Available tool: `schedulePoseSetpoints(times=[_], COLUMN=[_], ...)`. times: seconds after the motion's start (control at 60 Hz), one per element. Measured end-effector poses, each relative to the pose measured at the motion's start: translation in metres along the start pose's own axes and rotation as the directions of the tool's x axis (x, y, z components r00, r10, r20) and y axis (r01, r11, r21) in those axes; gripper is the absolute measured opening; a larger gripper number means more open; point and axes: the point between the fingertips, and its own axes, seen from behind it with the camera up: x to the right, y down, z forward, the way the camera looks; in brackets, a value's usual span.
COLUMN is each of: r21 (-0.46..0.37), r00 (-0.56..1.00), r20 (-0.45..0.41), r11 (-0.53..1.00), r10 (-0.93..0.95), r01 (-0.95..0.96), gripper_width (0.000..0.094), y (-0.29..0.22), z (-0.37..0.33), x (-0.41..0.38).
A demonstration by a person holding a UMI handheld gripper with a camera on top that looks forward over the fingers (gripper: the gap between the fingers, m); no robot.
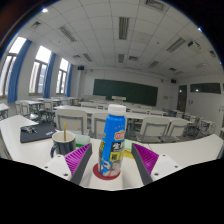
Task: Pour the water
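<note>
A plastic bottle (116, 135) with a blue and white label and a white cap stands upright on a red ring mark (106, 172) on the white table (185, 152). My gripper (113, 155) is open, with the bottle between its purple pads (82, 160) and a gap at each side. A dark cup (63, 143) stands on the table to the left, just beyond the left finger, with something thin sticking up from it.
A flat black thing like a tablet (37, 132) lies on the table further left. Beyond the table are rows of classroom desks and chairs (155, 126), a green blackboard (125, 92) on the far wall and windows (40, 68) on the left.
</note>
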Motion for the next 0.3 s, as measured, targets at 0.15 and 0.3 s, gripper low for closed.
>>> schedulePoseSetpoints(times=[0.15,0.3], r21=[-0.026,-0.026], r00=[0.999,0.997], r20=[-0.006,0.014], r11=[0.999,0.997], r10=[0.046,0.076], r01=[-0.046,-0.075], gripper_width=[0.0860,0.0857], y=[0.020,0.032], z=[-0.064,-0.144], x=[-0.010,-0.025])
